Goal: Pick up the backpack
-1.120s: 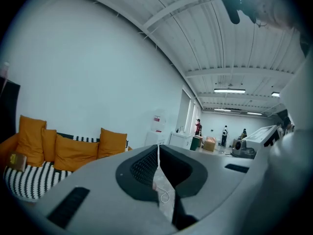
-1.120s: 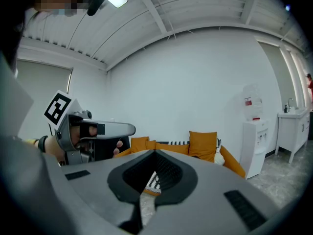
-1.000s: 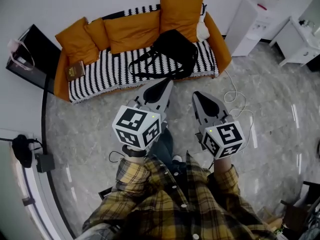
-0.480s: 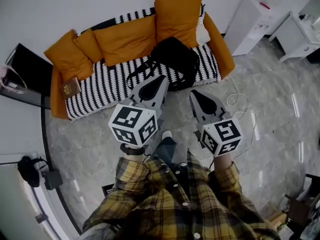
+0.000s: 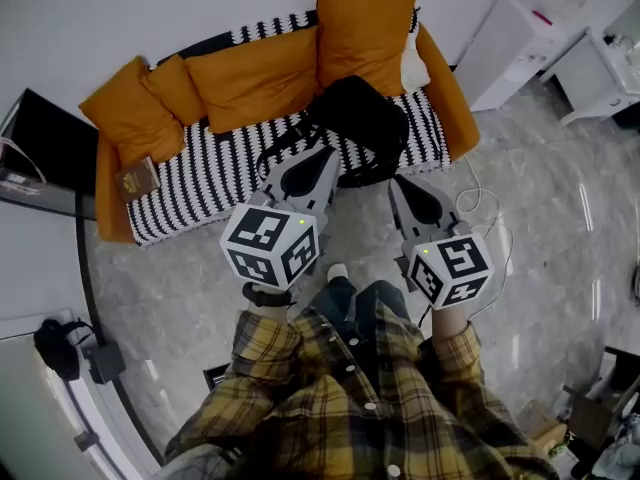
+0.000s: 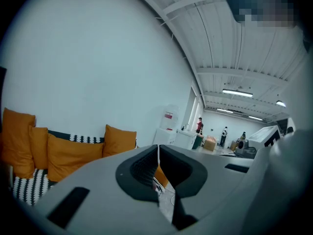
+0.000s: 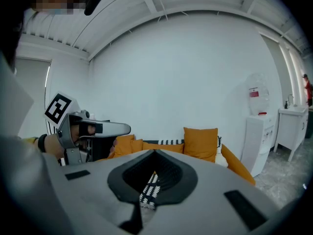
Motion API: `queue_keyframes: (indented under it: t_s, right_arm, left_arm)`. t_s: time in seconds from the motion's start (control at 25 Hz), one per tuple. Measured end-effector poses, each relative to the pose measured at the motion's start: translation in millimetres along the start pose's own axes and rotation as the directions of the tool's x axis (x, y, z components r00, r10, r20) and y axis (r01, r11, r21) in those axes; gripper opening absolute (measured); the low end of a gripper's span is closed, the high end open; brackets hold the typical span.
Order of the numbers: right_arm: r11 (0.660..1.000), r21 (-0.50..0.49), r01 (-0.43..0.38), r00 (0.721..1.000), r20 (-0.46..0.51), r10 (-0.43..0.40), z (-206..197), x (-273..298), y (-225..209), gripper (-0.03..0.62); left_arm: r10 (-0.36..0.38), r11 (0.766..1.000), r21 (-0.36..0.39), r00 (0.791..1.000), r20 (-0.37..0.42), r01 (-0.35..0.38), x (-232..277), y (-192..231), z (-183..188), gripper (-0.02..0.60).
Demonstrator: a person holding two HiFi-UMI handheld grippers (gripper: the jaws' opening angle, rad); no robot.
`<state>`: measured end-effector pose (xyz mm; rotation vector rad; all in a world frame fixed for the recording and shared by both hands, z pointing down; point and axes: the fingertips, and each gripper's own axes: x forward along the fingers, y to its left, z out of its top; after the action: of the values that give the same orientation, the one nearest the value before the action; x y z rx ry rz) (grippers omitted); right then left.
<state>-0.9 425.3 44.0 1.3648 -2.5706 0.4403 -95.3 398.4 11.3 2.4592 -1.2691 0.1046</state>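
A black backpack lies on the striped seat of an orange sofa, its straps spilling toward the front edge. In the head view my left gripper is shut, its tip over the sofa's front edge just short of the straps. My right gripper is shut too, near the backpack's lower right, above the floor. Neither touches the backpack. In the left gripper view the jaws meet with nothing between them; the right gripper view shows its jaws closed likewise. The backpack is hidden behind the jaws in both gripper views.
Orange cushions line the sofa back, and a small book lies at its left end. White cabinets stand to the right. A white cable trails over the marble floor. A dark panel leans at the left.
The person has stepped toward the sofa. Both shut grippers have moved forward together, and the left tip now reaches over the sofa's front edge by the straps.
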Motion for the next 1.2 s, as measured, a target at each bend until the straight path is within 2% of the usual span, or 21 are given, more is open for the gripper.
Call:
queue_keyframes:
  t_s: [0.24,0.6,1.0,1.2]
  right_arm:
    - [1.0,-0.006,0.001,1.0,-0.03,-0.001,-5.1,16.5,2.5,0.015]
    - [1.0,-0.028,-0.007,1.0,-0.019,0.006,7.1,54.7,-29.0,0.016]
    - [0.995,-0.059,-0.077,0.995,-0.067,0.073,38.0,144.9,-97.0,0.017]
    - [0.991,-0.059,-0.118,0.99,-0.084,0.113,64.9,188.6,-138.5,0.015]
  left_arm:
    - [-0.007,1.0,-0.026,1.0,0.001,0.007,0.6,14.9,-1.8,0.029]
    - [0.011,1.0,-0.015,1.0,0.008,-0.011,31.6,38.7,6.2,0.029]
    - [0.076,0.996,-0.048,0.997,0.0,-0.076,120.8,94.8,32.5,0.029]
    - [0.103,0.994,-0.048,0.995,0.003,-0.103,176.5,116.4,63.0,0.029]
